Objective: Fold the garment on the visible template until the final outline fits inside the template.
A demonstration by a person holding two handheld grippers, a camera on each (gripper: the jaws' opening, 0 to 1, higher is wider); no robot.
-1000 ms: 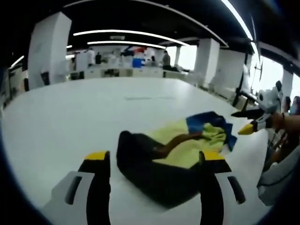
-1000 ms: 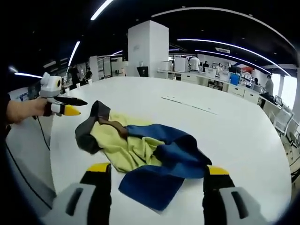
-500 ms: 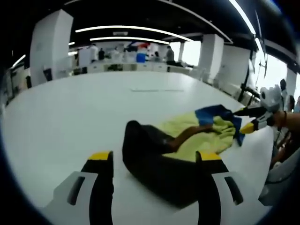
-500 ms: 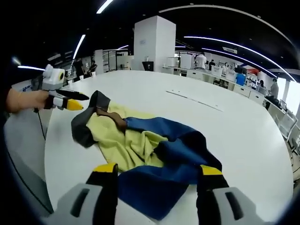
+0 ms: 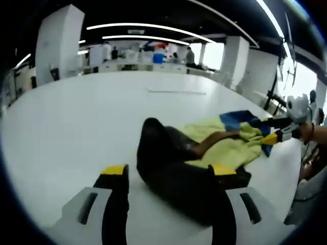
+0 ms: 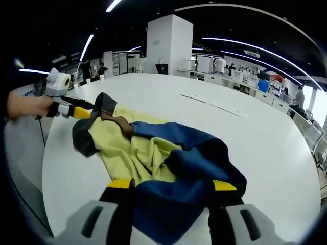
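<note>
A crumpled garment of black (image 5: 171,171), yellow (image 5: 225,148) and blue (image 5: 239,120) cloth lies on the white table (image 5: 76,127). My left gripper (image 5: 169,171) is open, its jaws standing either side of the black end. My right gripper (image 6: 172,185) is open too, with the blue end (image 6: 189,163) lying between its jaws. In the right gripper view the yellow part (image 6: 125,150) runs to the dark end (image 6: 82,138), where the left gripper (image 6: 69,108) is held by a hand. In the left gripper view the right gripper (image 5: 286,131) sits at the blue edge.
A thin dark line (image 5: 176,92) is marked on the table beyond the garment, also seen as a line (image 6: 214,104) in the right gripper view. The table edge (image 6: 51,168) runs close on the left. White pillars (image 6: 171,43), desks and people stand far behind.
Both grippers have moved forward onto the garment, so the cloth ends now lie between their jaws. Each pair of jaws has narrowed a little. The garment itself has hardly shifted.
</note>
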